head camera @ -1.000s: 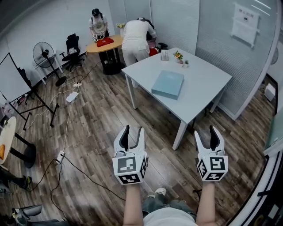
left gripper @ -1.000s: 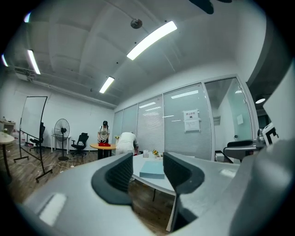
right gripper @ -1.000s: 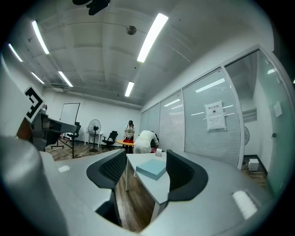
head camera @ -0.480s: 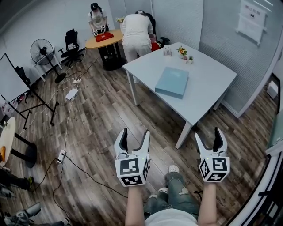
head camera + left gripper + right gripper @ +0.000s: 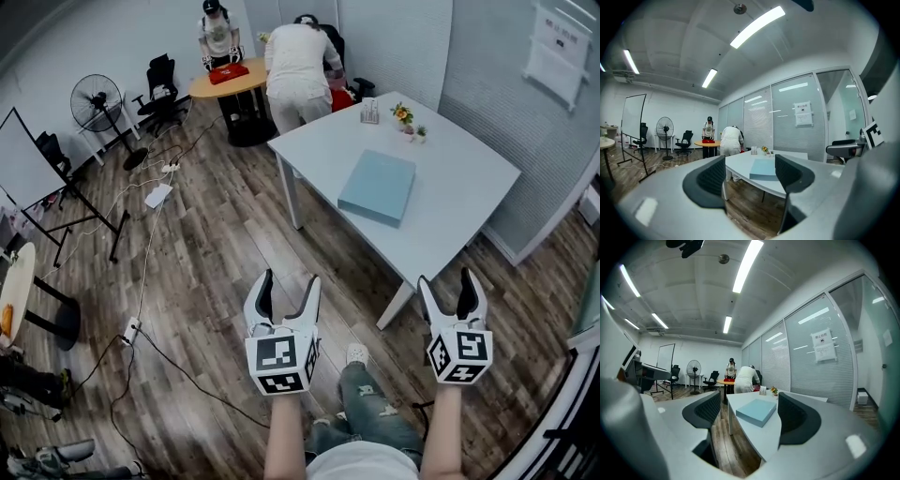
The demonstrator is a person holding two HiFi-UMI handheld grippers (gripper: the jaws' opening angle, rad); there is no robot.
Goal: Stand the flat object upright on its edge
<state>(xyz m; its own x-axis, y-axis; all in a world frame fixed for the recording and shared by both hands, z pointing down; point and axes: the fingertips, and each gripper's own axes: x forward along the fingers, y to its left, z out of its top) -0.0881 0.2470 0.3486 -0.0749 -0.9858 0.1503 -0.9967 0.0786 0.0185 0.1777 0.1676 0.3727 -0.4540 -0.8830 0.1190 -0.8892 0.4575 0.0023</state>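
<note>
A flat light-blue box [image 5: 378, 187] lies flat on the white table [image 5: 459, 216]; the left gripper view shows the box [image 5: 762, 168] ahead between the jaws, and so does the right gripper view, box [image 5: 756, 411]. My left gripper [image 5: 284, 289] hovers open over the wooden floor, short of the table's near corner. My right gripper [image 5: 453, 287] is open too, its jaws having just been opening, with nothing between them. Both are well apart from the box.
Small flowers [image 5: 404, 116] and a clear holder [image 5: 370, 112] stand at the table's far side. A person in white [image 5: 298, 70] bends beside a round wooden table [image 5: 230, 84], another stands behind it. Fan [image 5: 98, 98], chairs, whiteboard stand and floor cables [image 5: 150, 272] lie left; glass wall right.
Both grippers and the view have advanced toward the table, which now sits nearer. The right gripper's jaws stand wider than a second ago. My legs stepped forward.
</note>
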